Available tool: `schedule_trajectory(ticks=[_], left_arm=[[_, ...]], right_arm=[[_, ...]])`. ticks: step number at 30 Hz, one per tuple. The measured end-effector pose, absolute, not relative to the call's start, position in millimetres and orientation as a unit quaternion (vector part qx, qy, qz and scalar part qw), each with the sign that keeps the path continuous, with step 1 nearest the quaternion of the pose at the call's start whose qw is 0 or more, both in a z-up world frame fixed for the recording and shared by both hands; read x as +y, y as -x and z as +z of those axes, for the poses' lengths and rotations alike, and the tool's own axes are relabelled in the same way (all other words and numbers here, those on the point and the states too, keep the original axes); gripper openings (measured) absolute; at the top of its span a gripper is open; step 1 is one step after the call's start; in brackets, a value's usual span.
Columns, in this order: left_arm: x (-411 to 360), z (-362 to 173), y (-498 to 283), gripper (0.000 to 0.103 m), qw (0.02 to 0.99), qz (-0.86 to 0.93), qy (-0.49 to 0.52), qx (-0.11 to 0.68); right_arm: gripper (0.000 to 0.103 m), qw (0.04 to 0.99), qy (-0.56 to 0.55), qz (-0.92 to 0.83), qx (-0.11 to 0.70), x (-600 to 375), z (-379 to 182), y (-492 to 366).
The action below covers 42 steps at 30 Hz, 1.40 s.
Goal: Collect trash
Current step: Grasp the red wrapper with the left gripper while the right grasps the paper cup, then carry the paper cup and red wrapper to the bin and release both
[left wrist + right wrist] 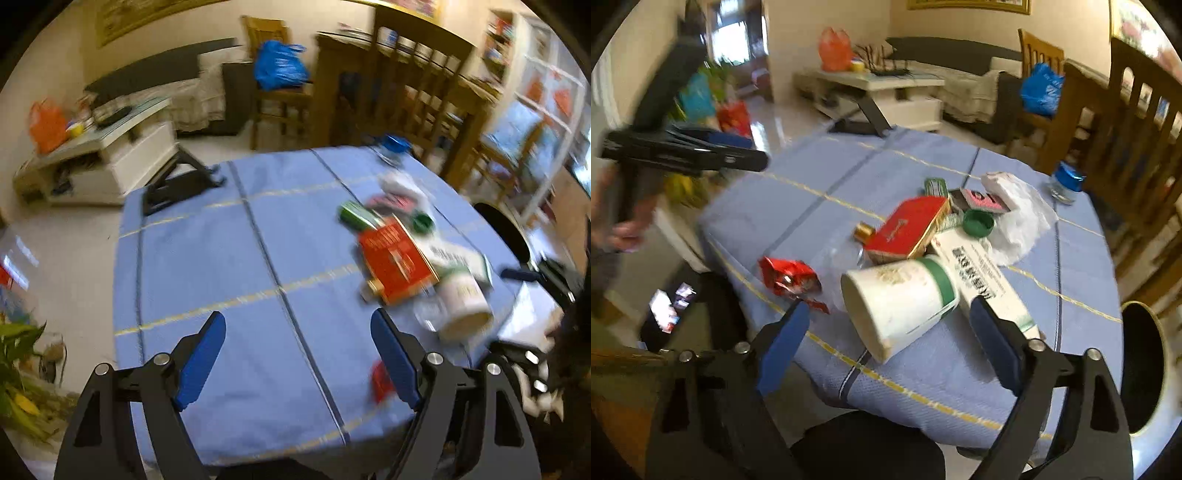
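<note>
**Mostly light, crushable litter heaped on the worktop**

Plainly, both tongs are spread and carry nothing: the left tongs (297, 360) hover over bare blue cloth, the right tongs (890, 345) sit just short of the paper cup (899, 301).

The trash lies in one loose pile on the worktop (798, 206), toward the side nearest the black bin (1143, 369). The cup lies on its side, mouth toward the camera; it looks thin-walled and would likely buckle under a hard squeeze, so a gentle pinch across the rim seems best. The red box (910, 229) is stiff card, easiest taken across its narrow edges. The long white carton (982, 273) is similar. The crinkled red wrapper (788, 277) and white plastic bag (1015, 218) are soft and slippery; pinch a fold.

Counted: one cup, one red box, one white carton, one red wrapper, one bag, one green cap (978, 222), one blue-capped bottle (1065, 182) standing apart. Smaller pieces are too blurred to count.
</note>
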<state>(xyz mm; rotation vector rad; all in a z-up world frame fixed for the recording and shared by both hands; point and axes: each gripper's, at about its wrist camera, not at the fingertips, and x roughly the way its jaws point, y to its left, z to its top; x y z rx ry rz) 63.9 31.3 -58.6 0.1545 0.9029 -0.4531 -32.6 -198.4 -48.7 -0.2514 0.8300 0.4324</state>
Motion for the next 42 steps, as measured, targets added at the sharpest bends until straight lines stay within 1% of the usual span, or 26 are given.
schedule_trajectory(ticks=[2, 3, 4, 5, 6, 7, 8, 9, 16, 18, 19, 20, 21, 22, 26, 30, 36, 42], left_arm=[[15.5, -67.3, -45.3, 0.078, 0.862, -0.248, -0.105, 0.43], [9.3, -71.0, -39.8, 0.078, 0.857, -0.258, -0.119, 0.43], [-1.5, -77.3, -32.4, 0.078, 0.85, -0.265, -0.147, 0.43], [-9.2, -82.0, -28.1, 0.078, 0.848, -0.265, -0.166, 0.428], [-19.0, -89.6, -23.1, 0.078, 0.844, -0.267, -0.194, 0.424], [-24.1, -96.4, -18.4, 0.078, 0.84, -0.269, -0.21, 0.421], [-30.0, -101.9, -16.8, 0.078, 0.837, -0.269, -0.223, 0.422], [-34.6, -108.9, -16.9, 0.078, 0.831, -0.268, -0.233, 0.428], [-42.2, -128.6, -24.8, 0.078, 0.808, -0.3, -0.212, 0.46], [-45.2, -137.5, -29.2, 0.062, 0.801, -0.294, -0.213, 0.475], [-45.6, -143.3, -33.4, 0.04, 0.793, -0.292, -0.212, 0.49], [-45.2, -144.9, -35.3, 0.033, 0.791, -0.296, -0.207, 0.495], [-45.6, -143.2, -35.7, 0.018, 0.792, -0.298, -0.208, 0.49], [-46.6, -143.2, -37.2, 0.01, 0.786, -0.304, -0.208, 0.496], [-42.3, -136.1, -43.9, 0.009, 0.794, -0.297, -0.192, 0.494], [-25.8, -120.8, -51.8, 0.009, 0.803, -0.299, -0.141, 0.496], [-12.1, -103.8, -52.3, 0.009, 0.817, -0.277, -0.129, 0.489], [-30.3, -74.9, -53.7, 0.009, 0.826, -0.29, -0.137, 0.463]], right_arm=[[0.078, 0.886, 0.162, 0.17, 0.4, -183.7, -61.8, 35.1], [0.067, 0.885, 0.171, 0.161, 0.402, -178.1, -68.7, 37.7], [0.049, 0.884, 0.177, 0.148, 0.407, -174.8, -74.8, 35.4], [0.043, 0.883, 0.181, 0.139, 0.41, -171.8, -80.2, 33.9], [0.029, 0.883, 0.185, 0.123, 0.413, -172.5, -83.2, 30.3], [0.02, 0.883, 0.178, 0.118, 0.418, -175.1, -87.2, 28.2], [0.015, 0.883, 0.163, 0.118, 0.424, -179.8, -88.2, 26.4], [0.005, 0.884, 0.145, 0.115, 0.429, -187.6, -88.0, 22.7], [0.005, 0.894, 0.075, 0.107, 0.428, -218.9, -86.9, 18.0], [0.005, 0.896, 0.062, 0.107, 0.427, -222.7, -87.5, 17.1], [0.005, 0.897, 0.055, 0.108, 0.425, -224.8, -87.1, 16.8], [0.005, 0.898, 0.049, 0.109, 0.423, -225.6, -84.5, 20.0], [0.005, 0.901, 0.041, 0.109, 0.417, -228.3, -83.0, 22.5], [0.005, 0.904, 0.035, 0.108, 0.413, -230.8, -80.3, 23.7], [0.005, 0.912, 0.012, 0.107, 0.396, -241.3, -69.9, 29.9], [0.005, 0.915, -0.012, 0.104, 0.389, -252.8, -64.9, 32.1], [0.004, 0.919, -0.05, 0.086, 0.382, -280.2, -61.3, 33.7], [0.004, 0.921, -0.088, 0.041, 0.376, -330.1, -59.3, 36.7]])
